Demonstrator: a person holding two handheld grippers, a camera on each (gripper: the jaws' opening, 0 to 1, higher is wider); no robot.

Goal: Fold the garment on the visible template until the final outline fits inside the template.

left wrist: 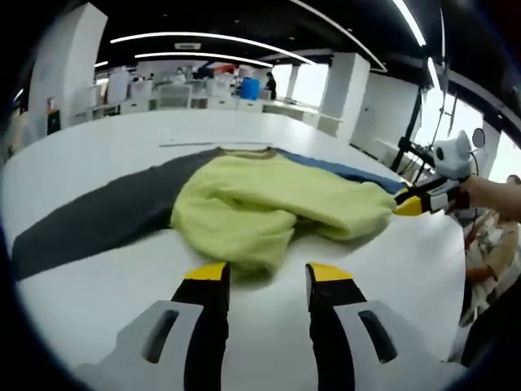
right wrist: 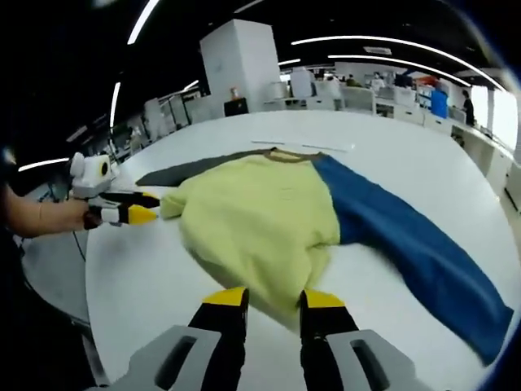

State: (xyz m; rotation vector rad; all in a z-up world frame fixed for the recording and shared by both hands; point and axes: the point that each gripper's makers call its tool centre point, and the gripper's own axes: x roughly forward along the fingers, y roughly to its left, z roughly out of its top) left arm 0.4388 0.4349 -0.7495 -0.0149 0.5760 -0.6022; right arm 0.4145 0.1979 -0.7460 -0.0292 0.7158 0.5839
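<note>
White and broad, the table (left wrist: 98,155) carries the garment under long ceiling lights, with desks and pillars far behind.

Our left tongs (left wrist: 266,278) stand with a clear gap between the yellow tips, holding nothing, just short of the near fold of the garment (left wrist: 269,208). Seen from the right gripper view, the left tongs (right wrist: 145,209) lie level at the cloth's edge, tips at the yellow bulge; we cannot tell from there whether they touch it. Our right tongs (right wrist: 274,303) are also parted, and the yellow hem reaches down between the tips, though we cannot say it is pinched. In the left gripper view the right tongs (left wrist: 411,201) sit at the far side of the yellow mass, tips against the cloth.

Outward from the tongs, the garment lies near the table's middle: a yellow body bunched and partly folded, a dark grey sleeve (left wrist: 89,220) stretched one way, a blue sleeve (right wrist: 415,244) the other. We can make out no template outline.

To fold well, we judge each pair should take a single layer at the edge, lift low, and carry the sleeves in over the body without dragging the pile.

A hand (right wrist: 57,216) grips the left tool level, forearm coming in from the side; a hand (left wrist: 488,195) holds the right tool likewise.
</note>
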